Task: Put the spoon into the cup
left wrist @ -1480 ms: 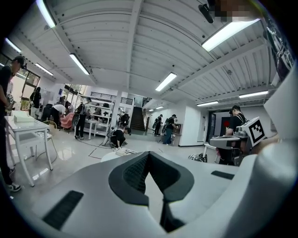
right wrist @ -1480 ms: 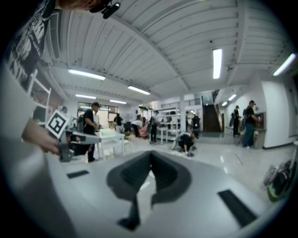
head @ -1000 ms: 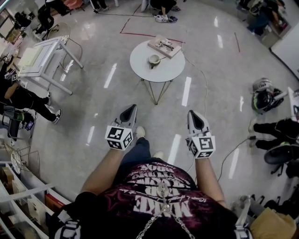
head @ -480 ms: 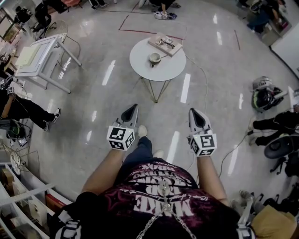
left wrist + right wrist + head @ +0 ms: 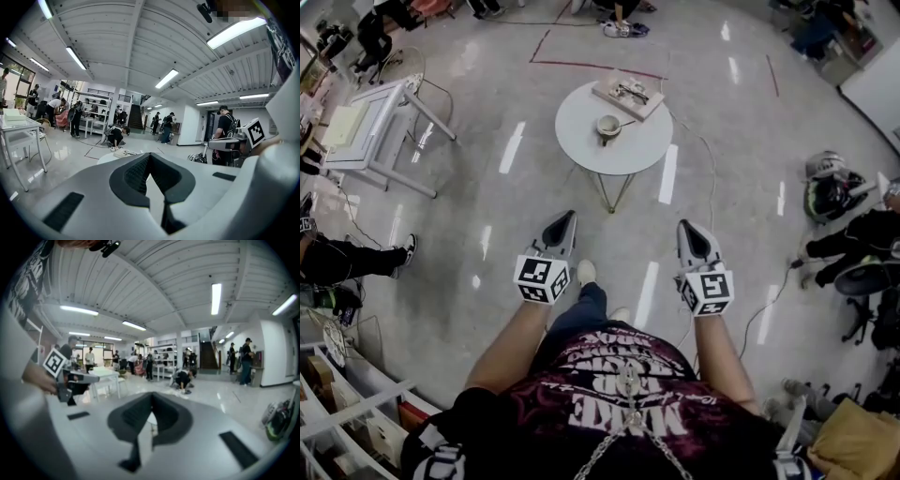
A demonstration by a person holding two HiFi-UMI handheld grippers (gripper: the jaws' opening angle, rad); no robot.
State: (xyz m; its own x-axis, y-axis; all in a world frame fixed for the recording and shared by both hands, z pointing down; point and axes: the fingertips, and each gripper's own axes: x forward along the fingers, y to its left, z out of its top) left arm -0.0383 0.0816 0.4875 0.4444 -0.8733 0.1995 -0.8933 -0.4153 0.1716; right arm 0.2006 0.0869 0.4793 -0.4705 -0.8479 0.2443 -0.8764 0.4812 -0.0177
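Note:
A small cup (image 5: 608, 124) stands on a round white table (image 5: 581, 141) far ahead in the head view. A thin spoon (image 5: 625, 121) lies beside the cup on its right, its bowl end close to the rim. Both grippers hover over the floor, well short of the table, pointing toward it. My left gripper (image 5: 565, 217) is shut and holds nothing. My right gripper (image 5: 687, 228) is also shut and holds nothing. In the left gripper view the left gripper (image 5: 149, 157) has its jaws met, with the table's edge (image 5: 105, 157) just above them. In the right gripper view the right gripper (image 5: 152, 397) shows the same.
A flat board (image 5: 627, 92) with small items lies at the table's far side. A white desk (image 5: 370, 127) stands at the left. People sit at both sides. A bag (image 5: 830, 192) and a cable (image 5: 769, 300) lie on the floor at the right. Shelves (image 5: 337, 403) are lower left.
The person has stepped forward: the desk and seated people at the left have slid outward. Both grippers keep their place in the head view, still shut.

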